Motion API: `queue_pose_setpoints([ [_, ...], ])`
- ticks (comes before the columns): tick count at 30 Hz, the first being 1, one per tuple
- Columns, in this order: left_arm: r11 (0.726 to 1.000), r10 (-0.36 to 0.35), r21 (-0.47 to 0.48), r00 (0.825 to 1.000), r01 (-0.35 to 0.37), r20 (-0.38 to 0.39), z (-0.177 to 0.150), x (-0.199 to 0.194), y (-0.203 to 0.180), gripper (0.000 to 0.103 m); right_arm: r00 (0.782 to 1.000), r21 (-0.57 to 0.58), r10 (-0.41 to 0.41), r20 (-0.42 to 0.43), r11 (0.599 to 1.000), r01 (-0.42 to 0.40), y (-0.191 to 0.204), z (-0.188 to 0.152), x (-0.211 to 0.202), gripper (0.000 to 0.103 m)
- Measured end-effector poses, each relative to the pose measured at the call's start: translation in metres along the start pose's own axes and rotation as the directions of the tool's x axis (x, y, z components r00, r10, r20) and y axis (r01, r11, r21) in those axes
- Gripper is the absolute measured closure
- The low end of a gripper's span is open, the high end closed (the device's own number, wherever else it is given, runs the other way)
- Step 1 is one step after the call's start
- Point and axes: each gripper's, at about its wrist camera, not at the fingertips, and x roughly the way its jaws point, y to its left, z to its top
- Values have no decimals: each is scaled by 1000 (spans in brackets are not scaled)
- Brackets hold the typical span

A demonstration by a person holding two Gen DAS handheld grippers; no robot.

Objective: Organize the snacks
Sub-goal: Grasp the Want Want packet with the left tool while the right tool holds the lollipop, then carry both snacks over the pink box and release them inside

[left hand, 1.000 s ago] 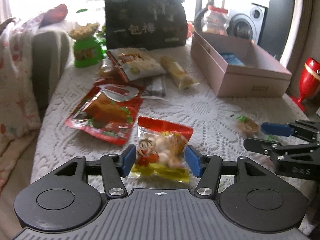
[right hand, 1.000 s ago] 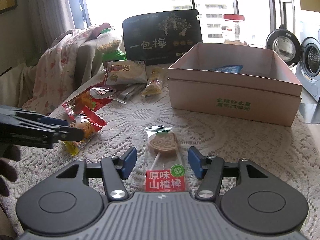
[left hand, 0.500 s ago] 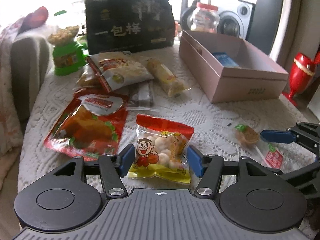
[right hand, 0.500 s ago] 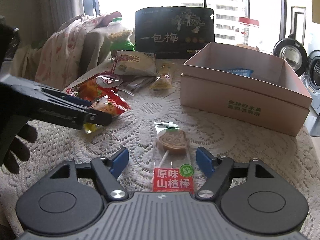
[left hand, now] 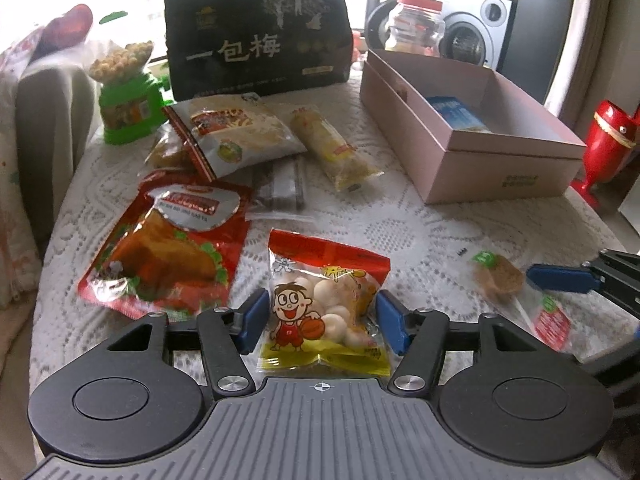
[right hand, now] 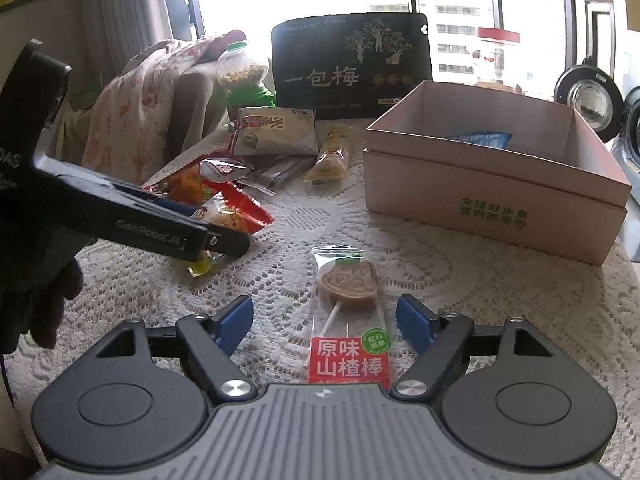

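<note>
A small snack packet [left hand: 324, 300] with a cartoon boy lies flat on the lace tablecloth. My left gripper [left hand: 322, 322] straddles it. Its jaws are closing, and the blue pads sit at the packet's sides without visibly squeezing it. A wrapped lollipop [right hand: 348, 284] with a red label lies between the fingers of my right gripper [right hand: 326, 322]. Those jaws are opening and stand clear of the wrapper. The pink cardboard box [right hand: 480, 200] stands open to the right with a blue packet [right hand: 484, 140] inside. The left gripper [right hand: 224, 242] also shows in the right wrist view, over the snack packet [right hand: 224, 216].
Behind lie a red chicken pack [left hand: 168, 248], a beige pack [left hand: 236, 136], a long yellow pack [left hand: 332, 144], a big black bag [left hand: 256, 36] and a green-based jar [left hand: 128, 92]. A red-lidded jar [left hand: 418, 24] and red cup [left hand: 608, 140] flank the box [left hand: 500, 176]. A cloth-draped chair stands left.
The right gripper's jaws have spread wider around the lollipop. The left gripper has shifted rightward across the right wrist view, coming over the cartoon packet.
</note>
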Motion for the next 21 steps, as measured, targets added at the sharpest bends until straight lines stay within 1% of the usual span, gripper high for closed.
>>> queue_pose_setpoints([
  [1,1000,-7,-7,1000,7,-5,-1,-3,0,42,1000,-1,8,-4,1000,-8,-1,0,0,21],
  [5,998,-55,-33,998,55,-3,-11,-20,-2,42,1000,-13,15,-24,1000,-15,-1,4,1,21],
  [9,995,-85,-57,996,84,-15,-22,-27,-4,43,999,-2,-19,-26,1000,19,3,11,6,23],
  [12,992,-105,-68,994,103,-19,-28,-32,-6,43,997,-30,-77,-24,997,76,8,15,13,35],
  [13,992,-109,-67,994,108,-18,-28,-34,-7,43,995,-47,-98,-25,994,97,10,16,14,44],
  [14,991,-114,-65,993,113,-16,-29,-36,-8,43,993,-62,-116,-23,991,114,12,17,14,56],
  [15,991,-119,-63,993,117,-15,-29,-37,-8,43,992,-72,-126,-23,990,124,14,17,14,61],
  [19,988,-140,-62,990,139,-7,-29,-42,-13,43,991,-77,-131,-26,989,128,15,17,6,66],
  [21,986,-157,-61,988,156,-5,-30,-44,-17,43,991,-83,-135,-23,988,133,16,16,-1,66],
])
